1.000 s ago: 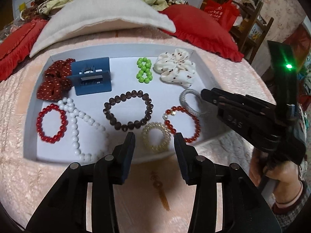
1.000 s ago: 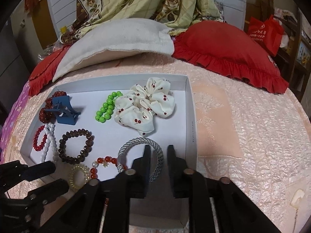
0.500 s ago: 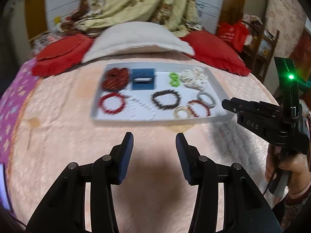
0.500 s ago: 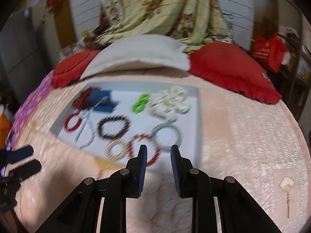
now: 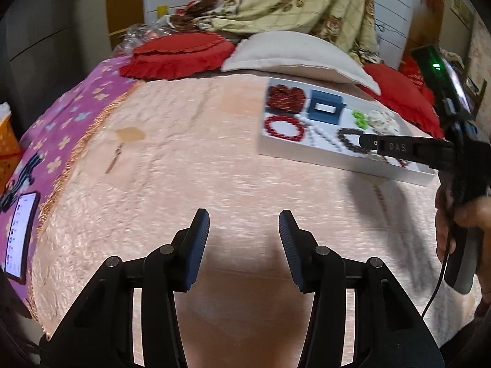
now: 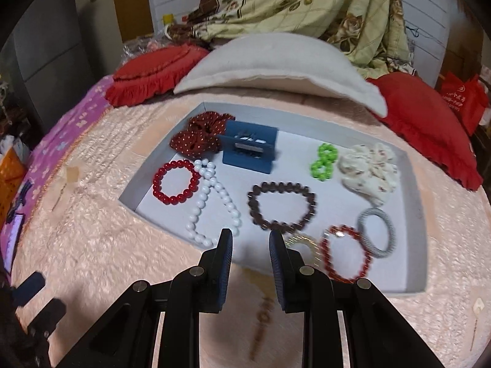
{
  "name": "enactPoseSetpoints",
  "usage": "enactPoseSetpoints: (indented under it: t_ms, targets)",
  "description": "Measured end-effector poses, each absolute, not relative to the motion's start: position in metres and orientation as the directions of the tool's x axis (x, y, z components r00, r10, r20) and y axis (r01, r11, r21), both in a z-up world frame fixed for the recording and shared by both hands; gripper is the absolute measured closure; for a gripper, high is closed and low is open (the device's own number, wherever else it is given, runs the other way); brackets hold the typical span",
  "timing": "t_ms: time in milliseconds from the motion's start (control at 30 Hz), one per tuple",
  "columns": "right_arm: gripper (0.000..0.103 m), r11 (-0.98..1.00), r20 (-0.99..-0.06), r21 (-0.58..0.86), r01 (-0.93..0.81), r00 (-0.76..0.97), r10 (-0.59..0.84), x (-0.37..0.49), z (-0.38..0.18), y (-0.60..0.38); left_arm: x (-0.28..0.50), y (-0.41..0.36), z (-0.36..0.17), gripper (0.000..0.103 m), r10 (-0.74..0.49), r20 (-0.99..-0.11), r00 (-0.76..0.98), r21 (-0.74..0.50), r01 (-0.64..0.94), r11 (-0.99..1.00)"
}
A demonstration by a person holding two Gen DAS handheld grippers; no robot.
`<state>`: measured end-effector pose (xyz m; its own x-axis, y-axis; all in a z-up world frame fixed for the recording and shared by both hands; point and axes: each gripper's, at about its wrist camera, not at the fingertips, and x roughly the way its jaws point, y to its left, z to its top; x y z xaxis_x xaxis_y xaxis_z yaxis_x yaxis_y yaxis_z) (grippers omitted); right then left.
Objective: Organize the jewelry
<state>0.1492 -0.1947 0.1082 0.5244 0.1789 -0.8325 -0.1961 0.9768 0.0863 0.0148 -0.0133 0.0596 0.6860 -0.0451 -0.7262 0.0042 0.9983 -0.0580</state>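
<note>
The left gripper (image 5: 244,245) hangs over the bare pink bedspread (image 5: 190,153), well apart from the white tray (image 6: 417,214), w/ its jaws wide apart and nothing between them. It touches nothing that I can see.

In the tray, from left to right in the right wrist view: a dark red scrunchie (image 6: 196,136) at the far left corner, a red bead bracelet (image 6: 176,181) in front of it, a white pearl string (image 6: 211,202) just beside, a blue hair clip (image 6: 250,150) standing upright, a brown bead bracelet (image 6: 281,205) in the middle, green beads (image 6: 323,161), a cream scrunchie (image 6: 369,173), and near the front right a gold coil tie (image 6: 302,245), an orange-red bracelet (image 6: 345,256) and a grey woven band (image 6: 376,231).

The right gripper (image 6: 250,245) is just at the tray's front edge, jaws at a narrow-to-medium gap, holding nothing; its tips are above the rim, not touching any piece as far as I can tell.

My judgement: all pieces lie inside the tray, so the sorting looks finished or nearly so, and both grippers are clear of it. If one more step is left, the next move needs the right gripper to come down on a piece approx. at its front, e.g. the brown bracelet, and close on one side of the ring w/o dragging the neighbours.
</note>
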Motion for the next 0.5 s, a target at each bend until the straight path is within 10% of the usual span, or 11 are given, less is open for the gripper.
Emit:
enactPoseSetpoints:
  t_ms: [500]
  targets:
    - [0.08, 0.988, -0.871, 0.085, -0.13, 0.473, 0.137, 0.155, 0.094, -0.183, 0.01, 0.029, 0.04, 0.056, -0.015, -0.7, 0.714, -0.075, -0.052, 0.996]
